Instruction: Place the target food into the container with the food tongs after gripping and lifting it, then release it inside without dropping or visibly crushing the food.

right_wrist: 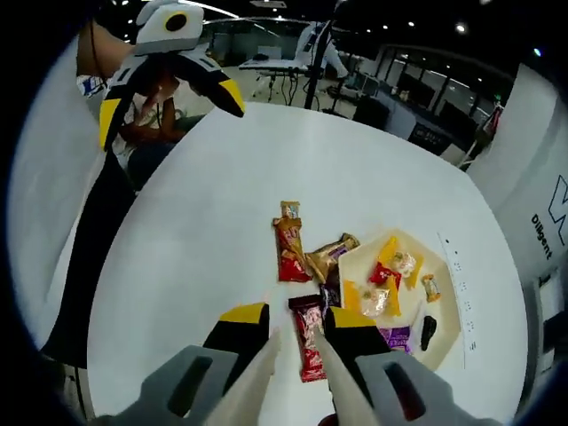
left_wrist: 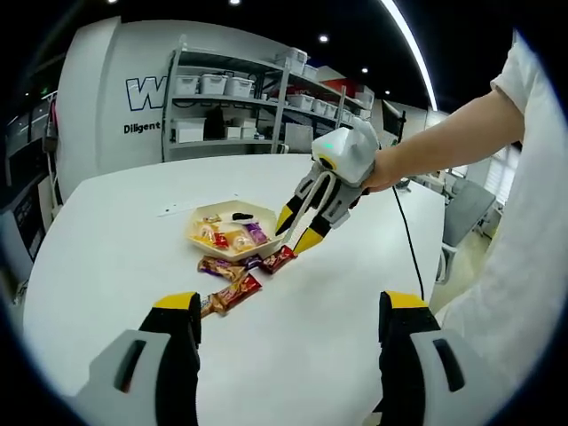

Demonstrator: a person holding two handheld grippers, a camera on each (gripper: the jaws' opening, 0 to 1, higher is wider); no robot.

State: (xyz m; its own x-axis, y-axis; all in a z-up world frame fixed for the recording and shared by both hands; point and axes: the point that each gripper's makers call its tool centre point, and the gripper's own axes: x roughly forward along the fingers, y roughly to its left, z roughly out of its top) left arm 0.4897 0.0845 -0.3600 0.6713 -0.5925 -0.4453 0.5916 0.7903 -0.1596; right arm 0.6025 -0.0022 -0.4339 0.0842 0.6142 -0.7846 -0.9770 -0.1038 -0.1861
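Glossy red snack bar [right_wrist: 310, 348] between right gripper's [right_wrist: 297, 342] parted tong fingers; left gripper [left_wrist: 288, 324] wide, empty.

A round white worktop [left_wrist: 115, 266] carries everything. Beyond its far edge stands a metal shelving unit [left_wrist: 235, 102] loaded with white bins, against a curved white wall [left_wrist: 106, 89] with dark lettering. To the right of the worktop a black cable [left_wrist: 406, 232] trails across, and chairs [left_wrist: 466, 213] stand just past it.
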